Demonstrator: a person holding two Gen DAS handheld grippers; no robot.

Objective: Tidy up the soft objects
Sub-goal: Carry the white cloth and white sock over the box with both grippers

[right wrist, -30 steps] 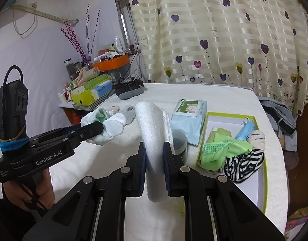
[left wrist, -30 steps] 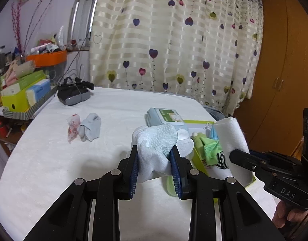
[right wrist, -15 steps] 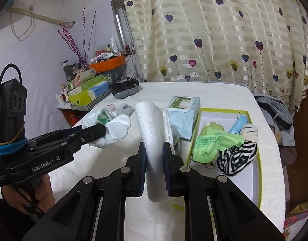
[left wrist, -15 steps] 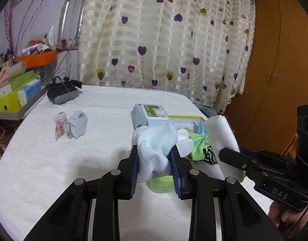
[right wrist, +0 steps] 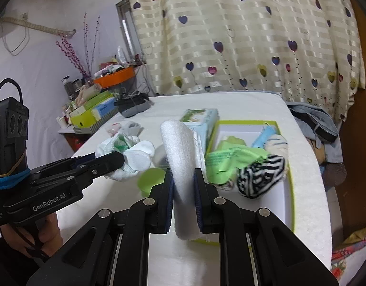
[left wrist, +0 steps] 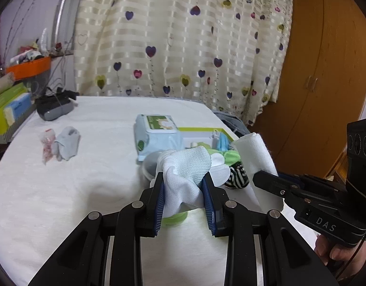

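Observation:
My left gripper (left wrist: 184,186) is shut on a bunched white and pale blue sock (left wrist: 185,166) and holds it above the table; it also shows in the right wrist view (right wrist: 125,150). My right gripper (right wrist: 183,183) is shut on a folded white towel (right wrist: 180,152), upright beside the tray; the towel also shows in the left wrist view (left wrist: 256,157). The green-rimmed white tray (right wrist: 290,205) holds a green cloth (right wrist: 230,159), a black and white striped sock (right wrist: 261,174) and a blue item (right wrist: 264,137).
A wet-wipes pack (left wrist: 156,133) and a green cup (right wrist: 150,181) sit left of the tray. A grey sock (left wrist: 67,143) and a small pink packet (left wrist: 47,144) lie at the table's left. A black device (left wrist: 55,107) and boxes (left wrist: 8,109) are at the far left edge.
Both grippers have moved right, toward the tray, each keeping its hold. The tray's contents sit closer in both views.

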